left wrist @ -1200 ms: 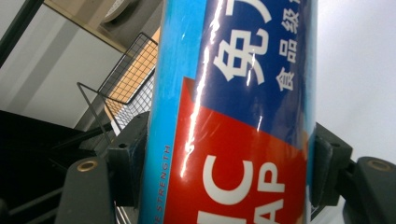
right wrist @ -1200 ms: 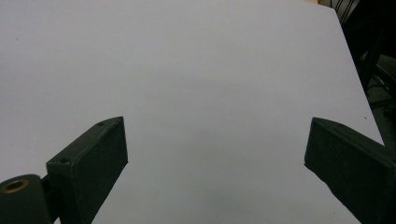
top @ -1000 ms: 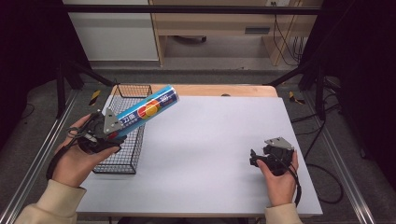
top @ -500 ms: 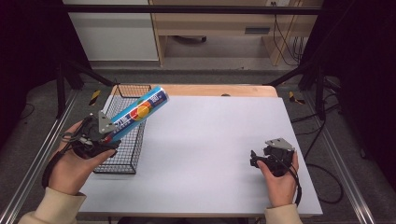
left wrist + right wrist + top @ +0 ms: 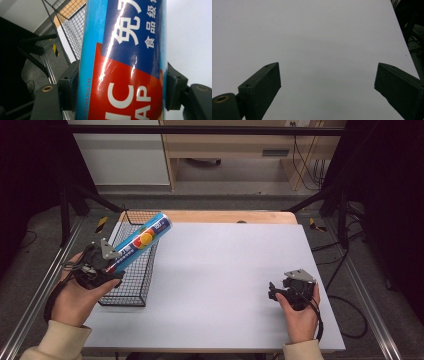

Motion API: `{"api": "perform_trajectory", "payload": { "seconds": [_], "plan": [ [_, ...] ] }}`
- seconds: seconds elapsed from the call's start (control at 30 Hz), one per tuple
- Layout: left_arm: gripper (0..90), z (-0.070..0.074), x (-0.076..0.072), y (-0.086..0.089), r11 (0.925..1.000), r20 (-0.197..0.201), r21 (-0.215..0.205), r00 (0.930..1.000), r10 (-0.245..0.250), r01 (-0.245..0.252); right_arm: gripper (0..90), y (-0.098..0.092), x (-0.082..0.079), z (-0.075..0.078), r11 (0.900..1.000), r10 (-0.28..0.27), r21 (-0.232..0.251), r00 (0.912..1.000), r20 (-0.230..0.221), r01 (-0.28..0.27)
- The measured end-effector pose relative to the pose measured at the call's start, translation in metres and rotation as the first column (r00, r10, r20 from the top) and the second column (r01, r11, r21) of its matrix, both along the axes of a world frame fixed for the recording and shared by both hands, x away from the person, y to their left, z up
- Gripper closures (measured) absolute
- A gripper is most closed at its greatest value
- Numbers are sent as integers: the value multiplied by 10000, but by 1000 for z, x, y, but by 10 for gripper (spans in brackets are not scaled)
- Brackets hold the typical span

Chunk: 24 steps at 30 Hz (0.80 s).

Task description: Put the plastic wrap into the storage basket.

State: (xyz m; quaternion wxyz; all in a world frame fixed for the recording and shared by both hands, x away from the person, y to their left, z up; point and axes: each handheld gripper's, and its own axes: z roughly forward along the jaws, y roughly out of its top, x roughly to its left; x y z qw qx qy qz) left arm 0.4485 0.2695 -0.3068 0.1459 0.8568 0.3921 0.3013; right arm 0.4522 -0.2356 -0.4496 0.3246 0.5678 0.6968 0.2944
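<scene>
A long blue tube [image 5: 140, 241] with a red and orange label is clamped near its lower end in my left gripper [image 5: 115, 262]. It slants up and away over the black wire basket [image 5: 131, 301] at the table's left edge. In the left gripper view both pads [image 5: 70, 83] press on the sides of the tube [image 5: 125, 62], so the left gripper [image 5: 122, 87] is shut on it. My right gripper [image 5: 272, 291] rests low over the white table [image 5: 225, 260] at the right. The right gripper [image 5: 328, 87] stands open; its jaws have just closed a little with nothing between them.
The basket runs along the left side of the table, with a wooden strip [image 5: 215, 216] behind the white top. Metal rails [image 5: 35, 295] flank the table, and a cabinet and shelf stand on the floor beyond. Bare white table [image 5: 312, 37] lies ahead of the right gripper.
My left hand has shifted the tube a little to the left, so that it now hangs over the basket. The right hand has stayed put.
</scene>
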Motion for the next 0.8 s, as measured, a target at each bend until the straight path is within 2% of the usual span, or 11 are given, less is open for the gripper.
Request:
{"api": "perform_trajectory", "payload": {
  "seconds": [0.2, 0.23, 0.4, 0.53, 0.63, 0.73, 0.8],
  "plan": [
    [307, -7, 7, 3, 9984, -408, 51, 9975, 573, -571, 72, 2, 0, -1, 9996, 254, -80, 9997, -9, -254],
    [308, -7, 8, 3, 9976, -470, -6, 9965, 685, -686, 72, 3, -1, 0, 9998, 184, 125, 9998, -77, -183],
    [309, -9, 17, 8, 9921, -727, -139, 9897, 1232, -1246, 72, 4, 0, 0, 9992, 341, 191, 9994, -82, -340],
    [310, -12, 23, 12, 9897, -917, -42, 9856, 1423, -1433, 72, 3, 0, -1, 9991, 346, 235, 9994, -90, -343],
    [310, -14, 26, 12, 9870, -880, 210, 9831, 1603, -1591, 72, 3, 0, 0, 9990, 343, 294, 9994, -89, -341],
    [311, -16, 28, 14, 9855, -1025, 109, 9802, 1696, -1694, 73, 4, 0, 0, 9989, 374, 296, 9992, -102, -371],
    [311, -16, 29, 14, 9849, -1067, 192, 9791, 1734, -1723, 73, 4, 1, -1, 9988, 393, 297, 9991, -138, -389]
  ]
}}
